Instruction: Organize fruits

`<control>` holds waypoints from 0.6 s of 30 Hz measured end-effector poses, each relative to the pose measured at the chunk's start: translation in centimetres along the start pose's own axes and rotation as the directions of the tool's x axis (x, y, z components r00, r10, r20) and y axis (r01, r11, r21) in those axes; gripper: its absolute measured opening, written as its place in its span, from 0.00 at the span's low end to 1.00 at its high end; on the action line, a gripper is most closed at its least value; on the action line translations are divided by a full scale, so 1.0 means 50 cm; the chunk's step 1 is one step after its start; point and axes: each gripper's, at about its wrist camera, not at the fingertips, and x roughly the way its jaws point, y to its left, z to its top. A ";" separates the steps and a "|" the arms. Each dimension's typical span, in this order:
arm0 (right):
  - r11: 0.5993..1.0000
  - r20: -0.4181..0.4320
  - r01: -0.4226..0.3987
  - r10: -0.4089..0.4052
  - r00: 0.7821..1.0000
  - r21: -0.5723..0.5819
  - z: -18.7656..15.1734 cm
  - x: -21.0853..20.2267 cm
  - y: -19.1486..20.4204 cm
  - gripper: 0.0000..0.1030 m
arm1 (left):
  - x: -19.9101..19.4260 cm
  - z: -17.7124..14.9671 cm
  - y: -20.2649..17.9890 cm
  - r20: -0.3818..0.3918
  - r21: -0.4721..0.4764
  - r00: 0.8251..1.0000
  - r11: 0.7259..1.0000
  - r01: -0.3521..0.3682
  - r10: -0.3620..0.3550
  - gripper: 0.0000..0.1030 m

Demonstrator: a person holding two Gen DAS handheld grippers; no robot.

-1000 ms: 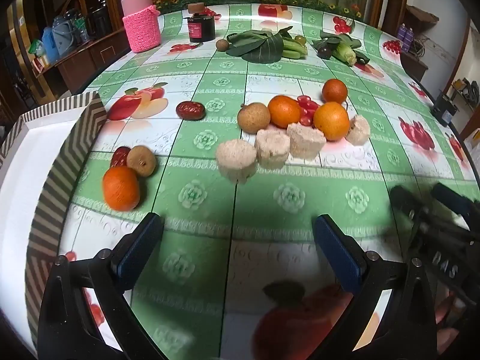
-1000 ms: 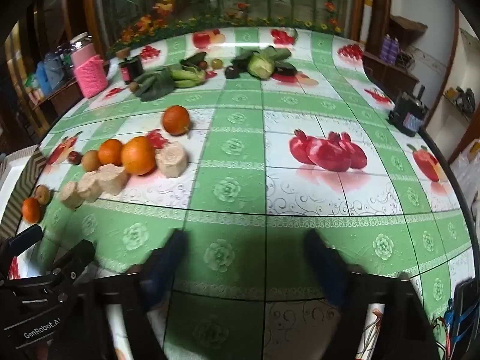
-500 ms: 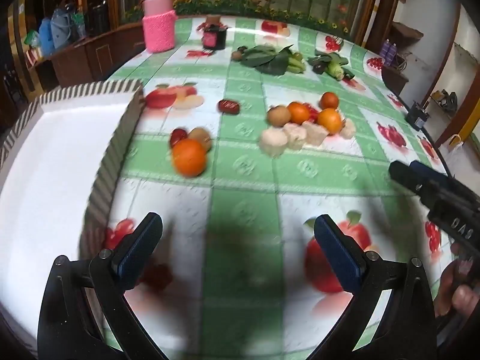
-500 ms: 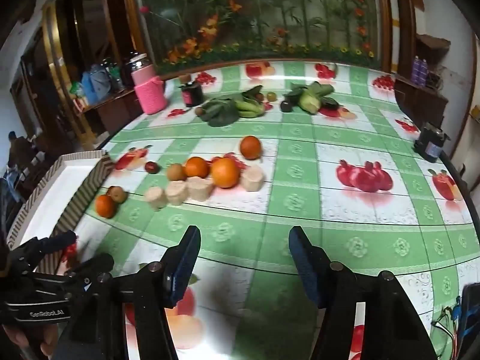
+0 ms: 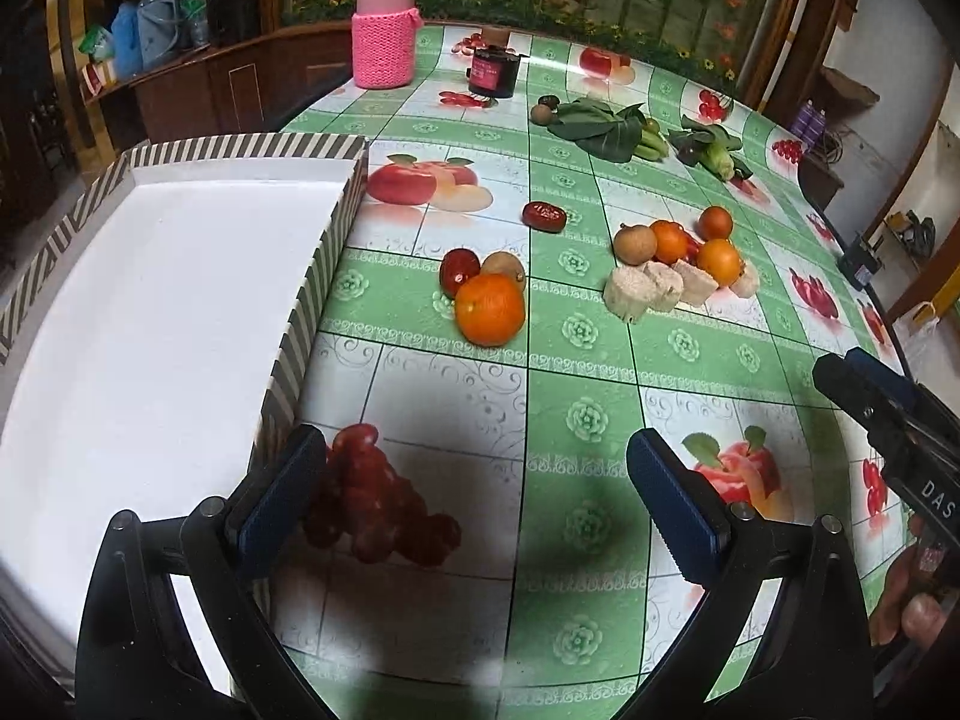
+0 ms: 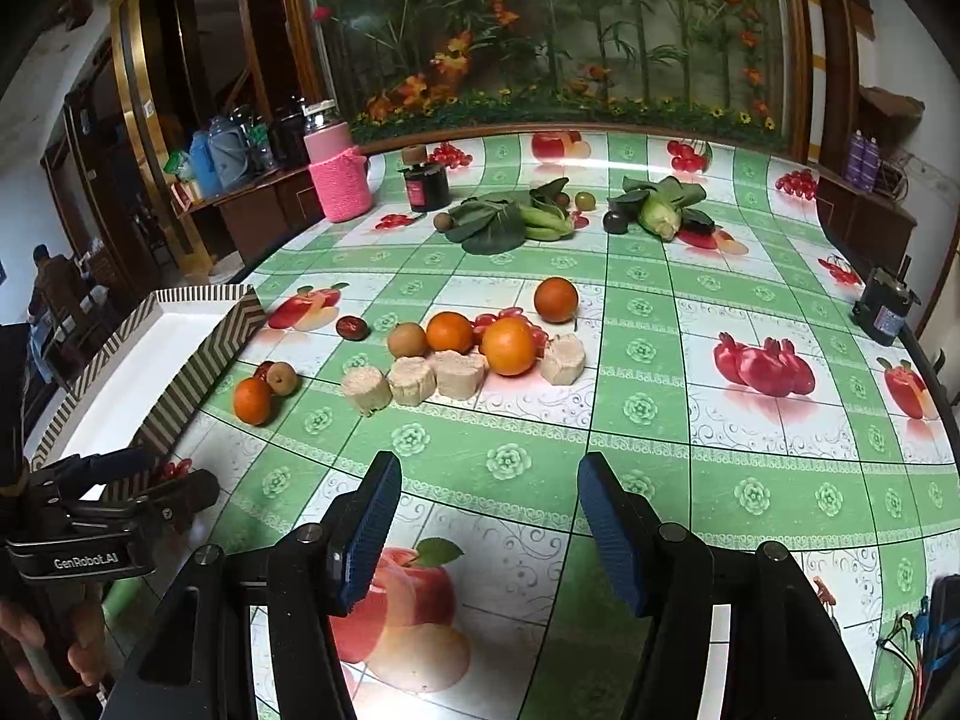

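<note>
An orange lies on the green fruit-print tablecloth with a brown longan and a red jujube behind it, just right of the white striped-rim tray. Farther right sits a cluster: a brown fruit, oranges and several pale cut chunks. Another jujube lies alone. My left gripper hangs open over the near table, nothing between its fingers. My right gripper is open too, near the front edge.
At the back stand a pink knit-sleeved jar and a dark jar, with leafy greens and corn. A small dark box sits at the right edge. A person's hand holds the left gripper.
Both grippers have pulled back from the fruit toward the near table edge and risen. The left view has swung left, so the tray now fills its left side.
</note>
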 end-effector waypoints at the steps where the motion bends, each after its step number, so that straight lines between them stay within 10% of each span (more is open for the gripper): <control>1: 1.000 0.001 -0.001 0.001 1.000 0.000 0.001 0.000 -0.001 0.58 | -0.001 0.001 -0.002 0.003 0.001 1.000 1.000 0.000 0.000 0.99; 18: 0.999 0.028 -0.048 0.048 0.998 0.001 0.013 -0.010 0.013 0.58 | -0.050 0.028 -0.063 0.121 0.075 0.990 0.993 -0.088 0.078 0.99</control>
